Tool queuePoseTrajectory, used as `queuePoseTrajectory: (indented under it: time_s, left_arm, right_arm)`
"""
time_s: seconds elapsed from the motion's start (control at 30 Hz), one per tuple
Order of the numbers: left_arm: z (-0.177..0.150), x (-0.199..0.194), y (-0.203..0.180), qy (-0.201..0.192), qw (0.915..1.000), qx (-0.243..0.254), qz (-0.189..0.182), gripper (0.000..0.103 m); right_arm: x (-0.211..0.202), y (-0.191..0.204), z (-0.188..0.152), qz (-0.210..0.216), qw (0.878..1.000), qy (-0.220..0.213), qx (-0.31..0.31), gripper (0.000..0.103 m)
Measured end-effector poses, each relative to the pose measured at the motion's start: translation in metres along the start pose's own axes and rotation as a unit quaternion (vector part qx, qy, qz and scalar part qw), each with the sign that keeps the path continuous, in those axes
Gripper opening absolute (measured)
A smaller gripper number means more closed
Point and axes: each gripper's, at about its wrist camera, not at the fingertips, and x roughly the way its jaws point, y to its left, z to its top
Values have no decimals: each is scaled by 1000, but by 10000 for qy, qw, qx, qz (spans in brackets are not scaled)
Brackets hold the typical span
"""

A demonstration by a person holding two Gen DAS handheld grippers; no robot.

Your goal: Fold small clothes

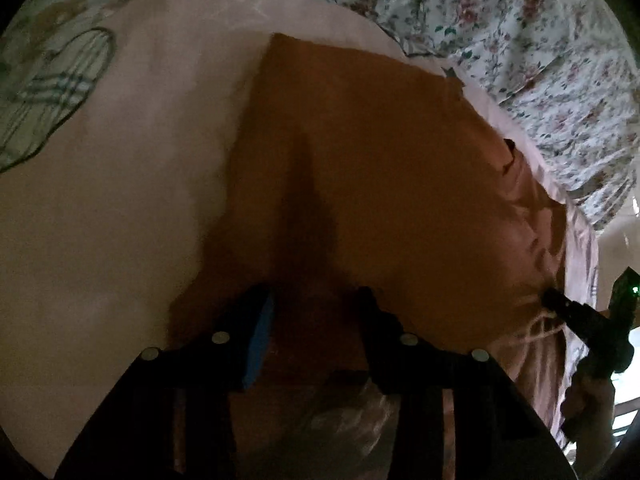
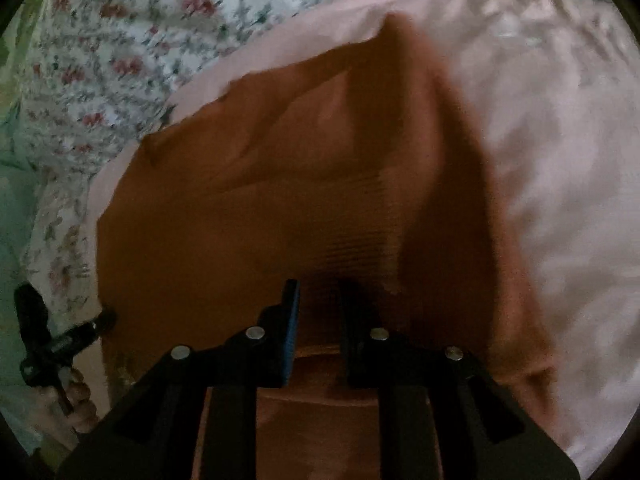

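Gripping the near edge of the orange garment [image 1: 360, 160], the left tool [image 1: 316, 300] and right tool [image 2: 320, 296] each pinch its cloth, which lies on a pink sheet [image 1: 140, 200], floral bedding [image 1: 520, 40] beyond it.

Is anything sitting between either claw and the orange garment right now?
Nothing visible. The left claw and right claw are both right at the near edge of the orange fabric garment, which lies on the pink sheet with nothing on top.
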Motion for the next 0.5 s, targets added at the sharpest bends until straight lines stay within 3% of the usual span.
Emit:
queuePoseTrajectory:
  time_s: [0.07,0.13,0.23,0.5]
  left_arm:
    - [-13,-15,9,6,10000,-26,-3,43]
    - [-30,-31,16,22,9997,-63,243,55]
    - [-57,-50,26,-4,9996,-121,246,55]
    - [-134,-94,73,247,9988,-149,387,64]
  right_arm:
    - [-15,-6,-3,-85,9999,-77,71,22]
    - [-31,-14,-8,-9,9998,-120,180,27]
    - [-54,-18,-24,121,9997,-180,148,34]
    - [-106,-19,-86,275,9995,-162,-25,39]
